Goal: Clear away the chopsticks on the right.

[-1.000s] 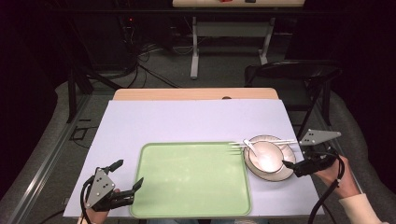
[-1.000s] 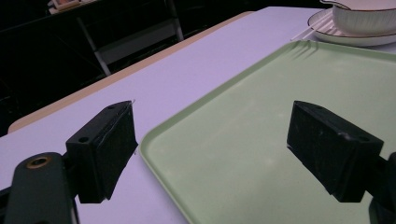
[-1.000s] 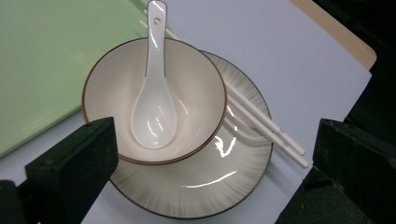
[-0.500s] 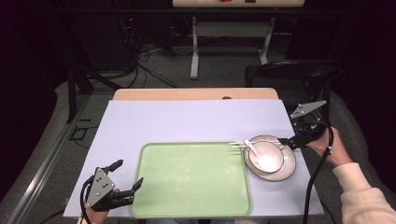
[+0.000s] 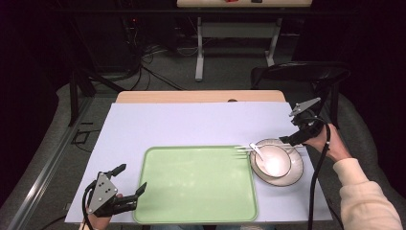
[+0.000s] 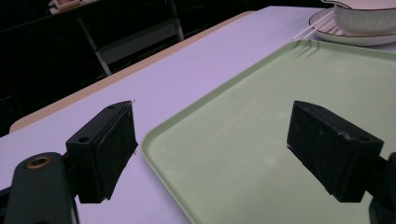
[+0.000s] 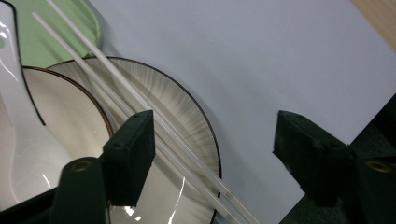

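White chopsticks (image 5: 268, 144) across the plate (image 5: 294, 171), tips over the green tray (image 5: 191, 211), far ends behind the spread right gripper (image 5: 290, 139); left gripper (image 5: 130, 180) likewise spread.

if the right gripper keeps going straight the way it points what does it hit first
Most likely the chopsticks lying across the plate rim, just ahead of its open jaws; depth is hard to judge.

Two hand-held grippers, both with jaws parted.
Left gripper (image 5: 128, 179): low at the near left, held in the left hand (image 5: 103, 213), jaws wide apart, gripping nothing. Right gripper (image 5: 290, 140): at the far right, held in the right hand (image 5: 330, 146) with a pale sleeve (image 5: 366, 201), jaws spread, gripping nothing.
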Available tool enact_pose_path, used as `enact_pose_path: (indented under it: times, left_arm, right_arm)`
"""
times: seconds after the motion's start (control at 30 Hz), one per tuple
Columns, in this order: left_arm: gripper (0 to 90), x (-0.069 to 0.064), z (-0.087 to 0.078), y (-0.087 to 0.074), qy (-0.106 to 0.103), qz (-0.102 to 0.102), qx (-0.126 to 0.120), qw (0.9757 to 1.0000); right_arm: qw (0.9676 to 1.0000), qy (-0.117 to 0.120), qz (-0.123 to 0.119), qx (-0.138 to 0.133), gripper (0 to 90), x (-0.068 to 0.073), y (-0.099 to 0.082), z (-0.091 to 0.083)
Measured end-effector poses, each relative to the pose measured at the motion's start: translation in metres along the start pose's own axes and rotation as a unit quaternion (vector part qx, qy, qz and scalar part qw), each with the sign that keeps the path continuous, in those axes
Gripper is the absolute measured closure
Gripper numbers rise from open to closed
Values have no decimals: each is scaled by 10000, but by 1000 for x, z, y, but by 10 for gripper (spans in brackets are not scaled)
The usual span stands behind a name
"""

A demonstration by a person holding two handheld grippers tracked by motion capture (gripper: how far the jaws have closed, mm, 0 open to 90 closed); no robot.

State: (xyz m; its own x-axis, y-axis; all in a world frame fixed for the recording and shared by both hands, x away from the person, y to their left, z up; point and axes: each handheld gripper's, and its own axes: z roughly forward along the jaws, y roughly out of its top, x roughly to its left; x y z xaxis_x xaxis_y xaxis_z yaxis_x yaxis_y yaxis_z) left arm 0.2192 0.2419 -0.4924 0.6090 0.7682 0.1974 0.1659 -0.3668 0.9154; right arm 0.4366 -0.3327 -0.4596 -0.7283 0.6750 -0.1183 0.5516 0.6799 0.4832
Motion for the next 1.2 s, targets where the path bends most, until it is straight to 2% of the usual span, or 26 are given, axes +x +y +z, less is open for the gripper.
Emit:
enact_pose_path:
  times: [0.1, 0.17, 0.23, 0.27, 0.3, 0.33, 0.4, 0.6, 0.7, 1.13, 1.2]
  left_arm:
    - [157, 0, 0, 0, 9, 0, -9, 10000]
    - [157, -1, -1, 0, 11, -3, -23, 10000]
    - [157, 0, -1, 0, 22, -6, -28, 10000]
    - [157, 0, -1, 0, 21, -5, -22, 10000]
    - [157, 0, 0, 0, 22, -4, -20, 10000]
    - [156, 0, 0, 0, 17, -3, -23, 10000]
    - [157, 0, 0, 0, 18, -2, -18, 10000]
    - [156, 0, 0, 0, 16, -3, -10, 10000]
    - [157, 0, 0, 0, 22, -6, -14, 10000]
    - [157, -1, 0, 0, 33, -9, -24, 10000]
    - [157, 0, 0, 0, 23, -7, -21, 10000]
  right_arm:
    - [9997, 100, -45, 205, 442, -2, 1, 10]
    - [9992, 229, -135, 282, 506, -1, 1, 16]
    - [9977, 322, -307, 519, 561, 1, 0, 25]
    - [9977, 322, -307, 519, 561, 1, 0, 25]
    - [9972, 336, -224, 633, 582, 4, -1, 27]
    - [9967, 368, -366, 625, 595, 3, -2, 29]
    - [9965, 386, -307, 672, 622, 4, -3, 31]
    - [9960, 393, -420, 691, 707, 0, -3, 35]
    - [9955, 407, -433, 735, 726, 0, -3, 35]
    - [9922, 406, -858, 804, 755, 6, 3, 41]
    - [9909, 433, -941, 857, 761, 6, 3, 44]
